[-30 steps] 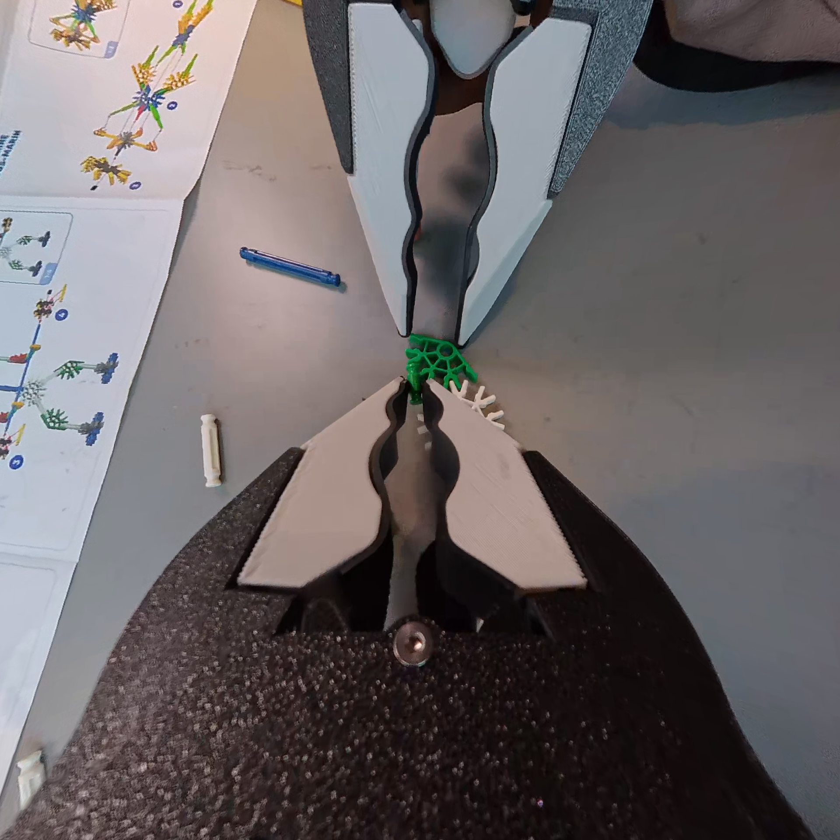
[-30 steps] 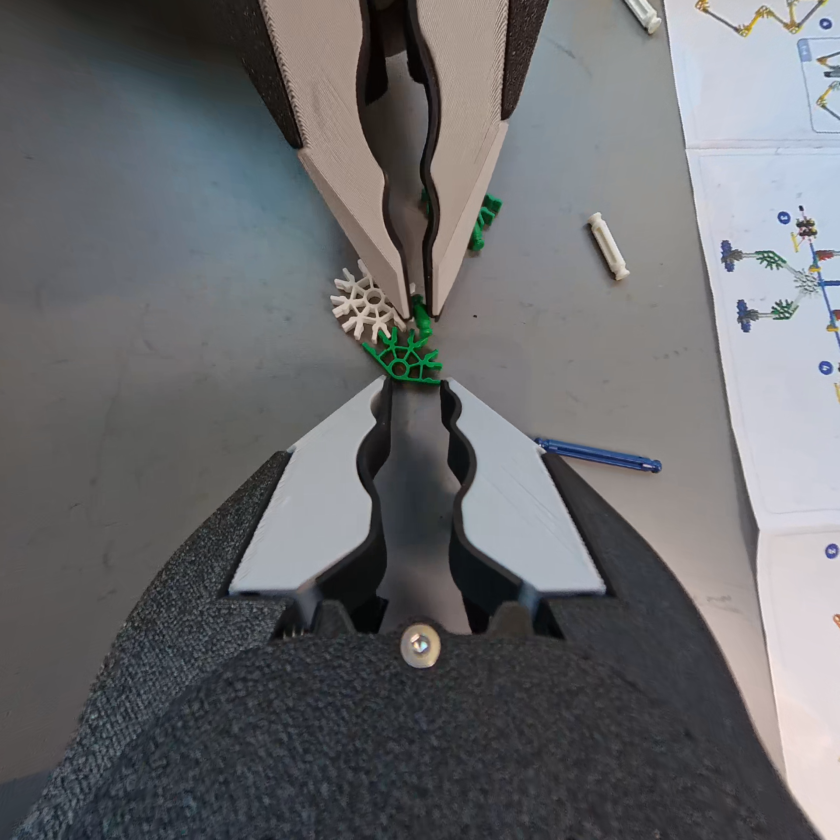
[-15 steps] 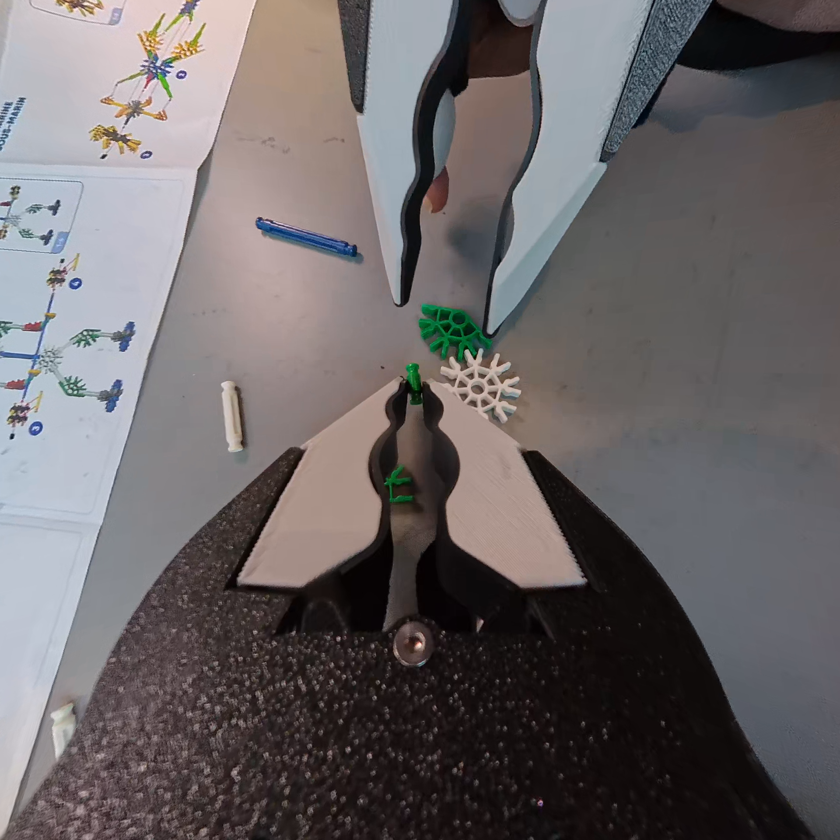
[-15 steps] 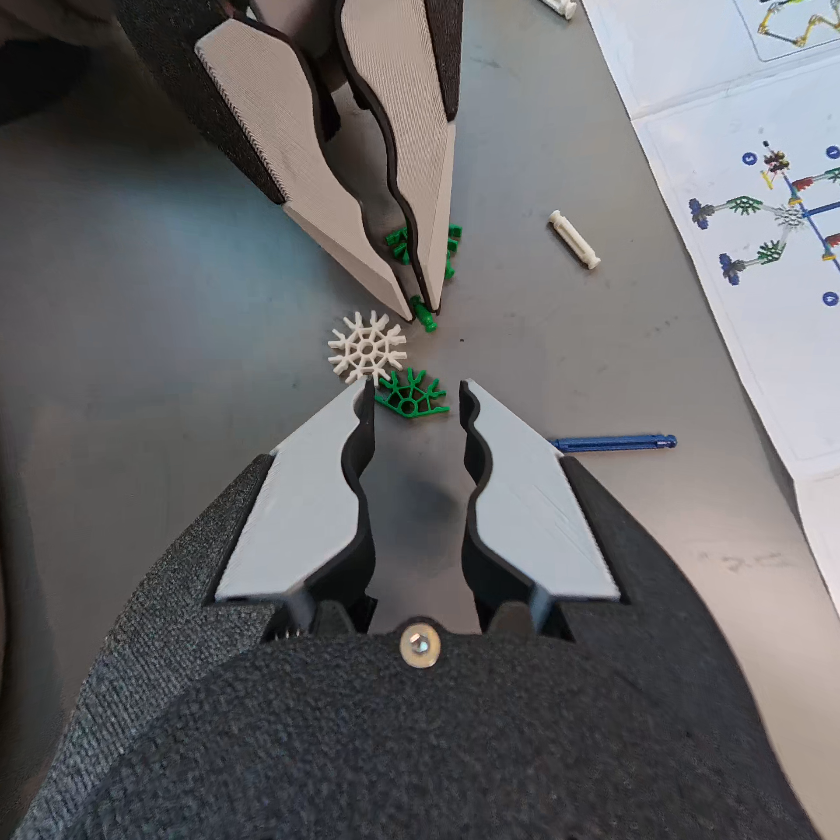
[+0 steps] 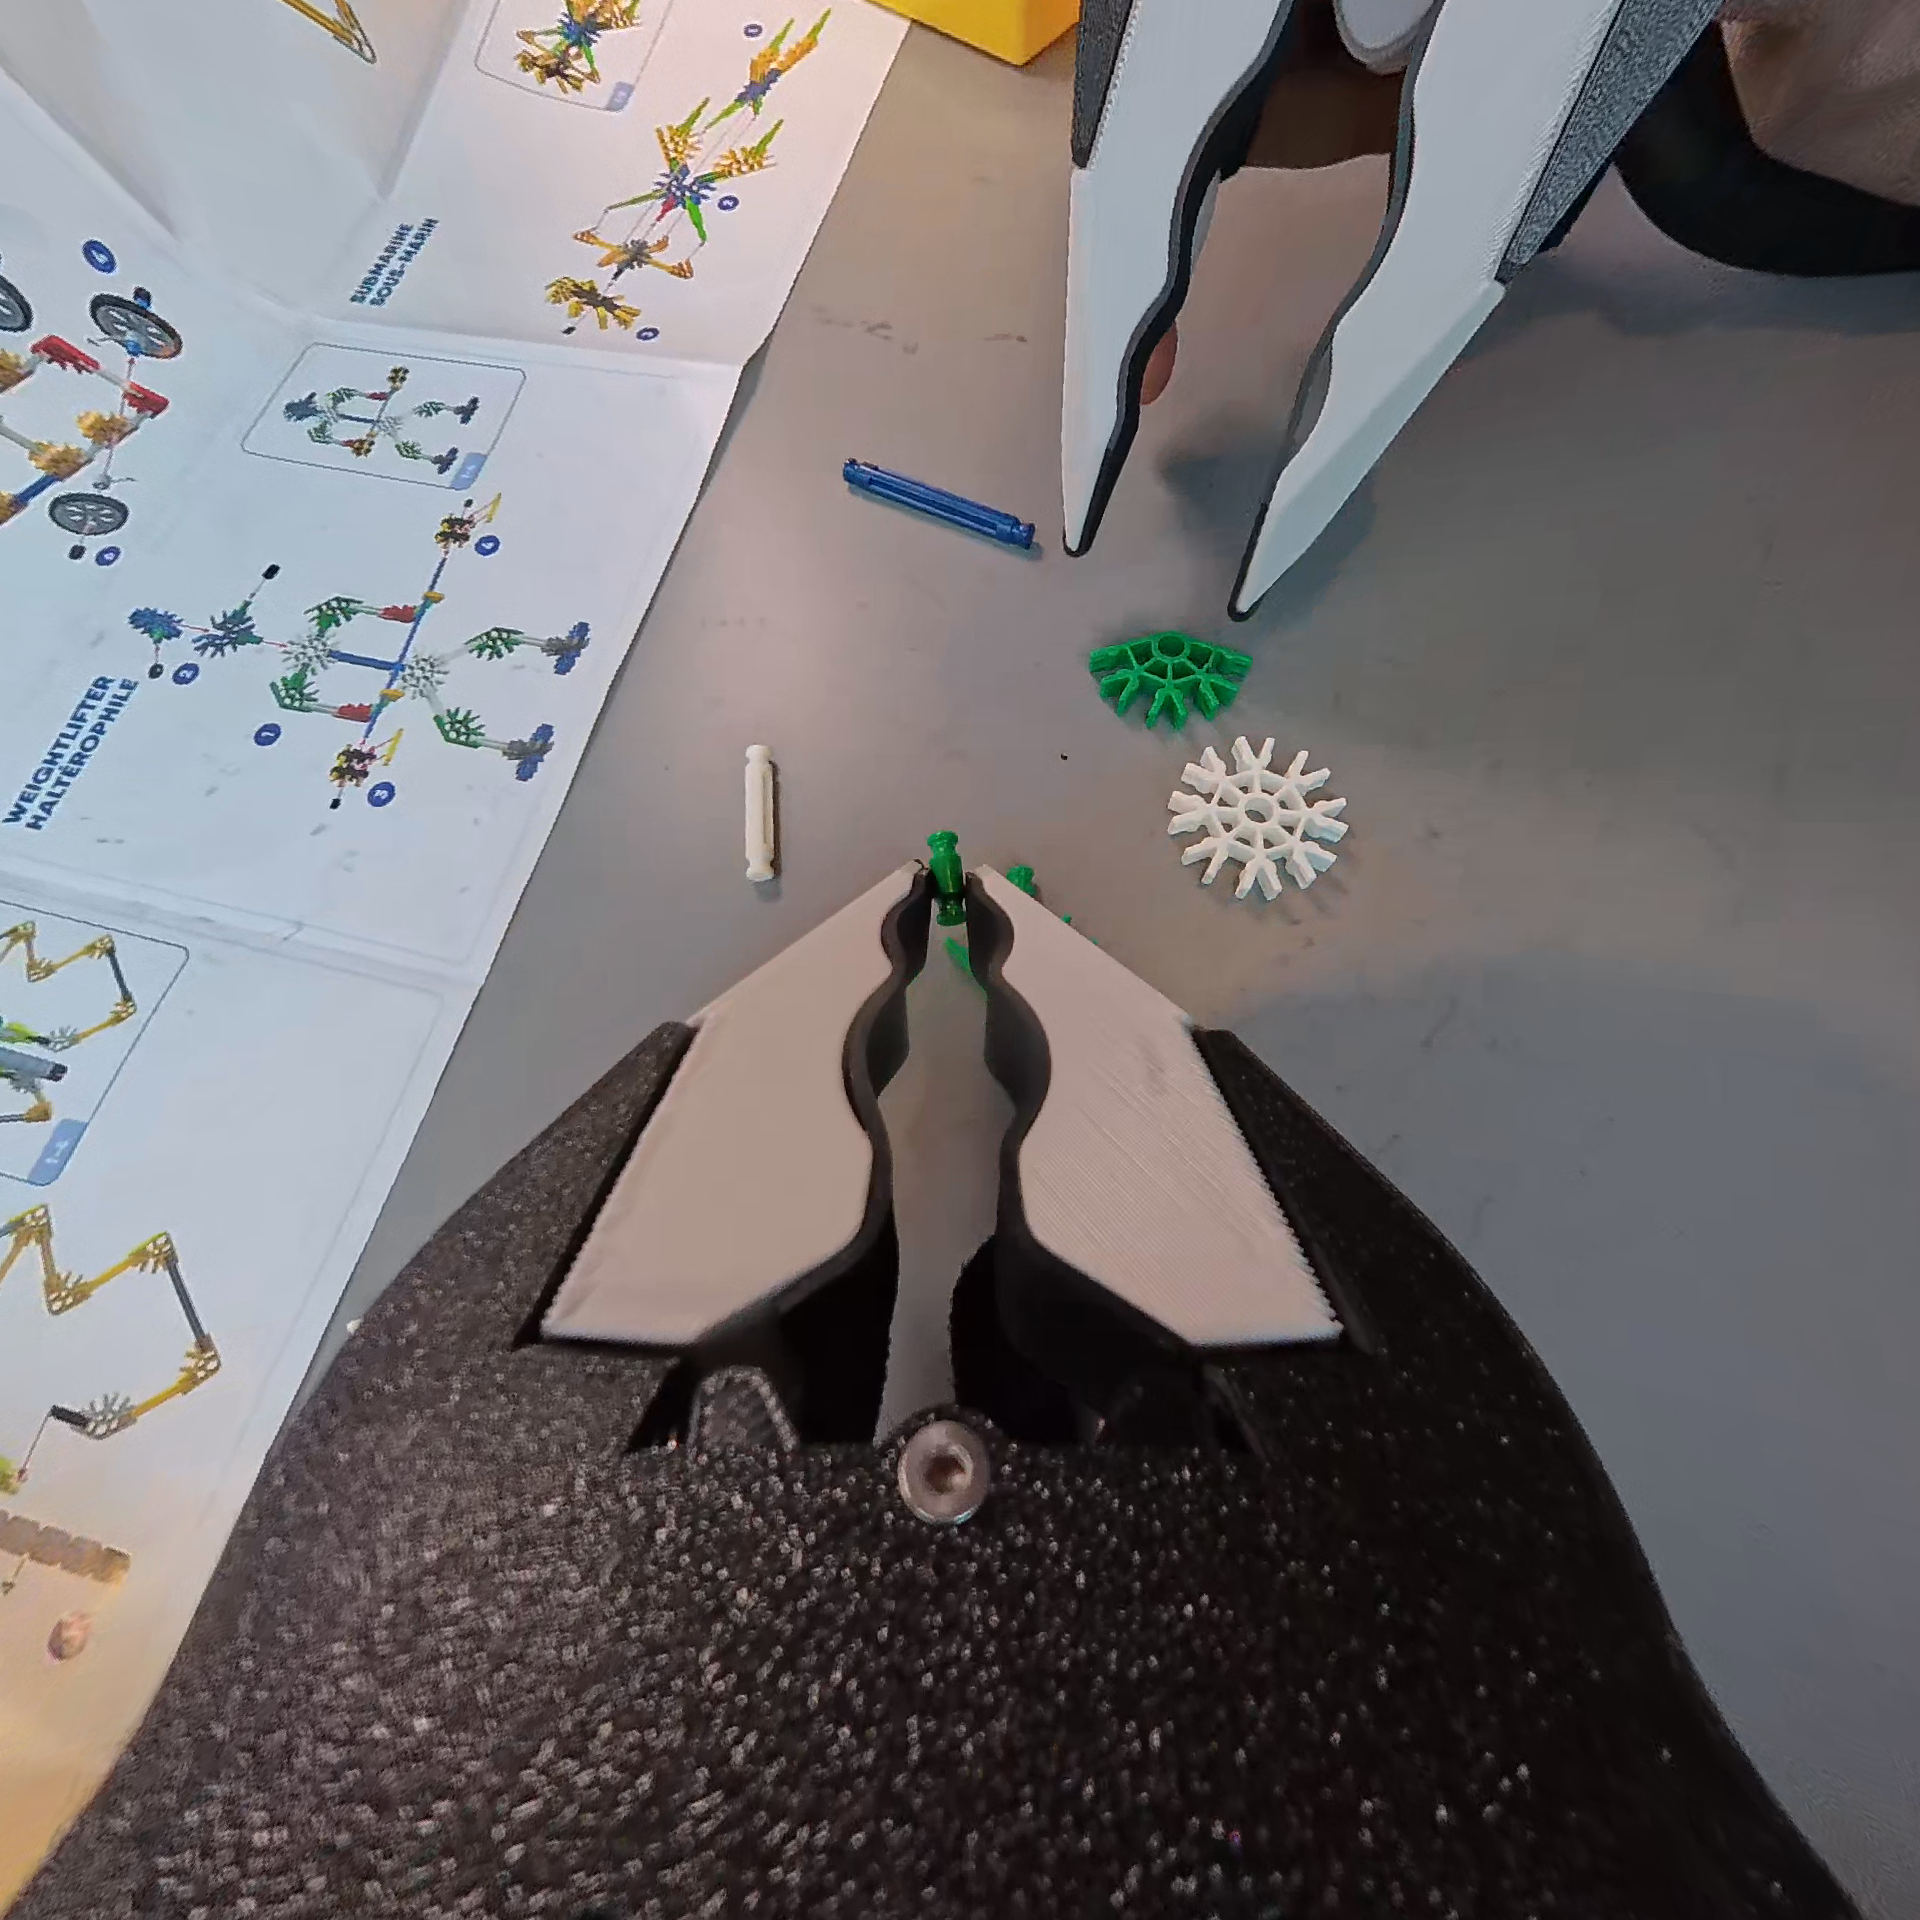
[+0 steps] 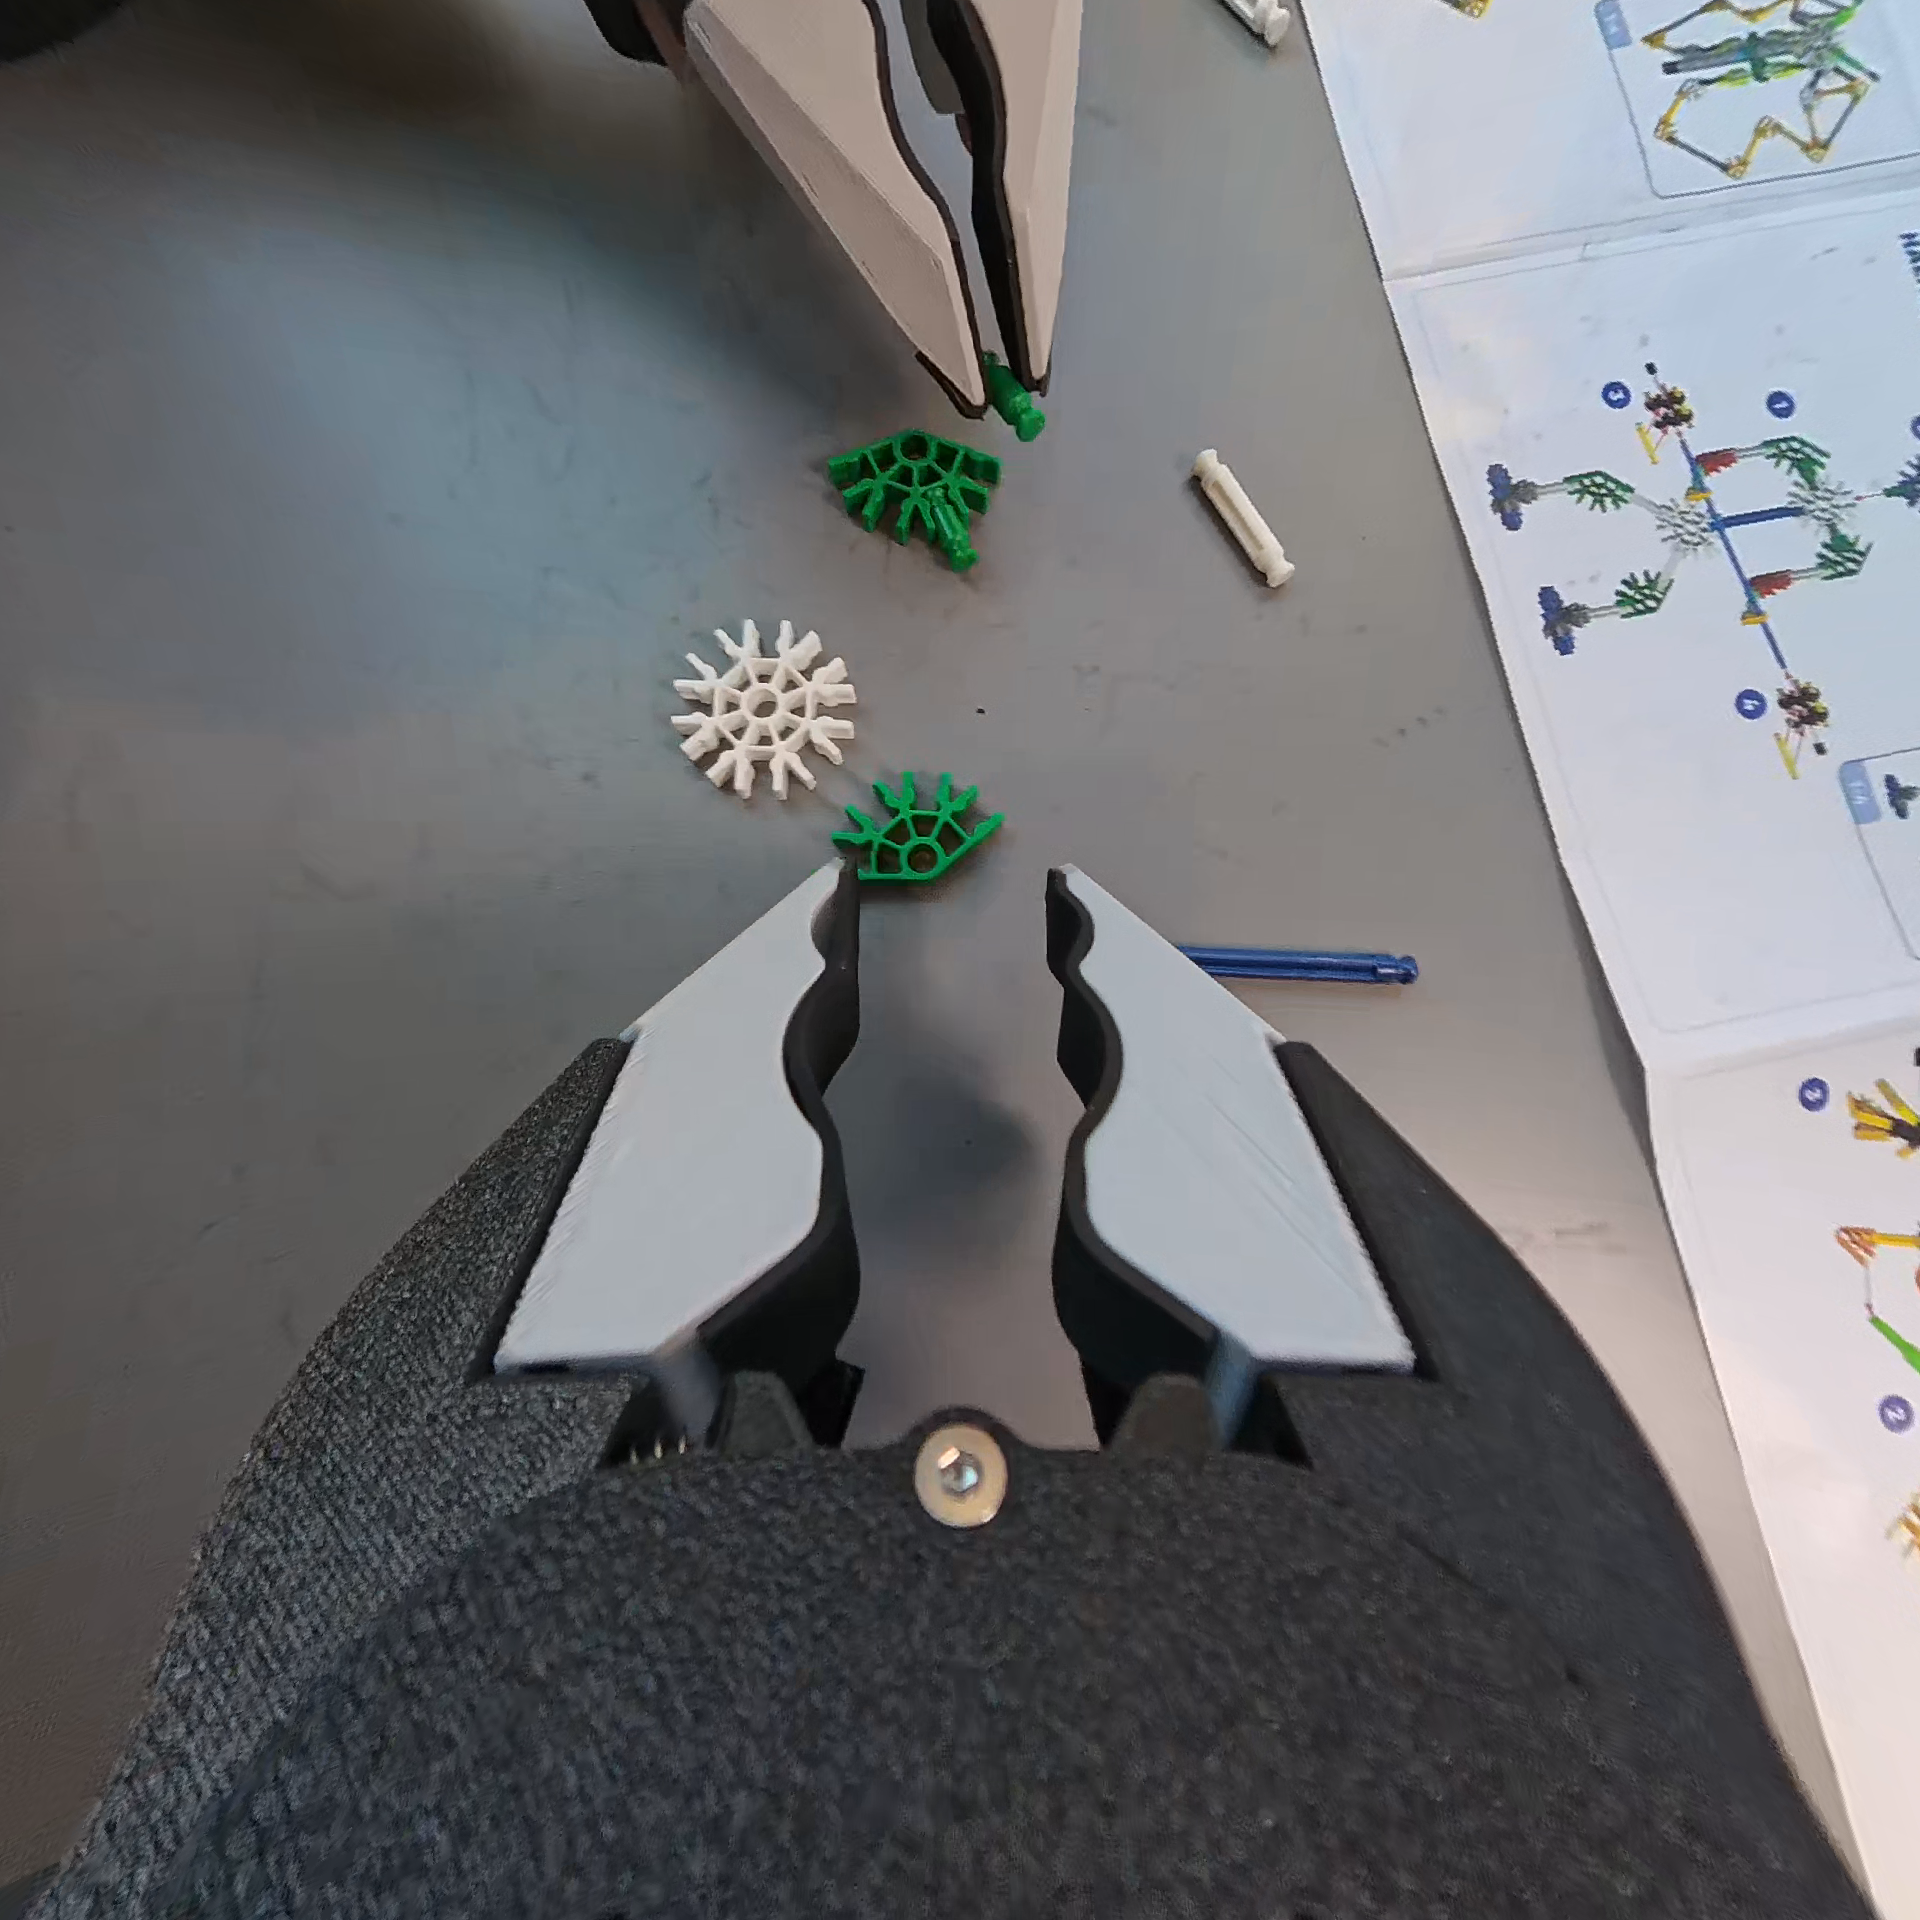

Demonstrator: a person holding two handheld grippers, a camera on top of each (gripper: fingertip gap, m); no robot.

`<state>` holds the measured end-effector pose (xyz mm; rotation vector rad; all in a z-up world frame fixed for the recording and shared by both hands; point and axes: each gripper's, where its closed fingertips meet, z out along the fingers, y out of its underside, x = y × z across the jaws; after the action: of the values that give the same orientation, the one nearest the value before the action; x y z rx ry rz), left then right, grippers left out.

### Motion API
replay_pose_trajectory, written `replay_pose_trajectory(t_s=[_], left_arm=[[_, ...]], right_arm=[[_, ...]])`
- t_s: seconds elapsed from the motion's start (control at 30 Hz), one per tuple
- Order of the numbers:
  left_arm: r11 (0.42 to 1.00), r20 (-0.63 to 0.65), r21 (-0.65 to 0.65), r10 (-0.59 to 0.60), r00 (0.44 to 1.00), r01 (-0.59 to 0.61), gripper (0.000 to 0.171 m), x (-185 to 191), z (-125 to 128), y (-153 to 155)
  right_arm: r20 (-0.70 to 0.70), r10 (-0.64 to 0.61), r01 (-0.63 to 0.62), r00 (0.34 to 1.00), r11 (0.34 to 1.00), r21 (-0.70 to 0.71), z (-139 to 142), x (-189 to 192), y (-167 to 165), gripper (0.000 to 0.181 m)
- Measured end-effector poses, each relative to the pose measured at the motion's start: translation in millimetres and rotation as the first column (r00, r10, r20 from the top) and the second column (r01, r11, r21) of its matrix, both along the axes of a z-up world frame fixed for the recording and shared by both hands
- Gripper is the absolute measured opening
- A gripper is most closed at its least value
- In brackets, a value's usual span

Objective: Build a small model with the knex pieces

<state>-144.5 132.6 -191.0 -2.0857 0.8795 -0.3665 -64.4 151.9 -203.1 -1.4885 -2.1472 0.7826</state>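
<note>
My left tongs are pinched nearly closed on a short green rod, its knobbed end poking out past the tips. Right beneath them on the grey counter lies a green fan connector with a rod plugged in; my own camera barely catches it, only green slivers beside the fingers, so I can't say whether the tongs touch it. My right tongs are spread wide with nothing in them, hovering above the counter. A loose green fan connector sits just off the tip of one finger, beside it rather than between the tips. The white snowflake connector lies just beyond that, close to it, though contact is hard to judge. Off to the side are a white rod and a blue rod, the blue one partly hidden behind my right finger, with the folded instruction sheet along the edge.

A second ago both tongs were nose to nose over the green piece, mine on the right closed down near it. Since then they've opened up and drawn back, and the left pair has pulled away with the rod.
</note>
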Motion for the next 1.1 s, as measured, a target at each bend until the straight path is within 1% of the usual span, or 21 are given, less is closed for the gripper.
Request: replay_pose_trajectory(t_s=[0.13,0.2,0.3,0.37,0.57,0.67,0.77,0.9,1.1], left_arm=[[1.000,0.027,-0.006,-0.027,0.999,0.027,0.004,7,-1,-3],[0.999,0.029,-0.006,-0.049,0.998,0.049,0.004,13,-2,-5],[0.997,0.031,-0.013,-0.071,0.997,0.071,0.004,22,-5,-7],[0.996,0.037,-0.011,-0.089,0.995,0.090,0.004,30,-5,-7],[0.988,-0.003,-0.020,-0.155,0.988,0.154,0.004,57,-13,-6],[0.985,-0.017,-0.028,-0.171,0.985,0.170,0.004,64,-15,-7],[0.983,-0.033,-0.034,-0.182,0.983,0.181,0.004,66,-18,-6],[0.980,-0.042,-0.041,-0.194,0.980,0.193,0.004,66,-20,-5],[0.971,-0.080,-0.028,-0.238,0.968,0.237,0.004,67,-20,-1]], right_arm=[[0.015,0.078,-0.078,0.997,0.997,0.000,-8,-1,-15,0.038],[0.031,0.081,-0.081,0.996,0.997,0.010,-14,-2,-15,0.038],[0.023,0.078,-0.078,0.997,0.997,-0.007,-12,-3,-16,0.031],[0.025,0.088,-0.089,0.996,0.996,0.008,-13,-3,-17,0.029],[0.023,0.098,-0.098,0.995,0.995,0.014,-12,-1,-20,0.030],[-0.015,0.088,-0.088,0.996,0.996,-0.001,-5,-2,-19,0.030],[-0.067,0.077,-0.079,0.995,0.996,-0.027,5,-6,-19,0.022],[-0.080,0.069,-0.073,0.994,0.996,-0.041,3,-10,-19,0.010],[-0.076,0.067,-0.070,0.995,0.997,-0.033,-3,-16,-21,0.005]])
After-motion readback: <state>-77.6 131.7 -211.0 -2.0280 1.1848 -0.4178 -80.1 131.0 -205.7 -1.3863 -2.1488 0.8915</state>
